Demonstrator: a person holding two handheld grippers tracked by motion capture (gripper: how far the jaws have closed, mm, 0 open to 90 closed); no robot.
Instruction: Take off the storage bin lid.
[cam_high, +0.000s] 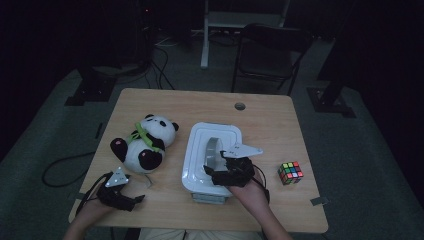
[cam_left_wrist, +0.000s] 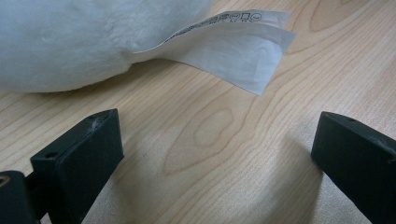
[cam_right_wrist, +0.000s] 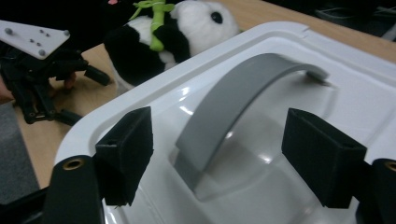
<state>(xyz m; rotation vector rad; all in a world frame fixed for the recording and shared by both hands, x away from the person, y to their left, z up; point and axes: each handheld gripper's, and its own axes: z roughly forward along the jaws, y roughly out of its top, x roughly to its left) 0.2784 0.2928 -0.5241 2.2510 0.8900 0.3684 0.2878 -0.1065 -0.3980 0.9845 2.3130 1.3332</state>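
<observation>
From above, the right gripper hovered over the white lid, jaws apart around its grey handle, on the wooden table. Left gripper: jaws wide, empty, the panda's label just ahead. Right gripper view: the handle arched between the pads, untouched; the panda sat beyond.

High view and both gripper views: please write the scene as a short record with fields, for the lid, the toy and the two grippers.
surface: wooden table
white lid: lies flat, grey arched handle on top
right gripper: jaws open, one each side of the handle, not touching it
left gripper: jaws open, nothing between them, low over the table
panda toy: lies left of the lid, its paper label ahead of the left gripper
colour cube: right of the lid, apart
</observation>
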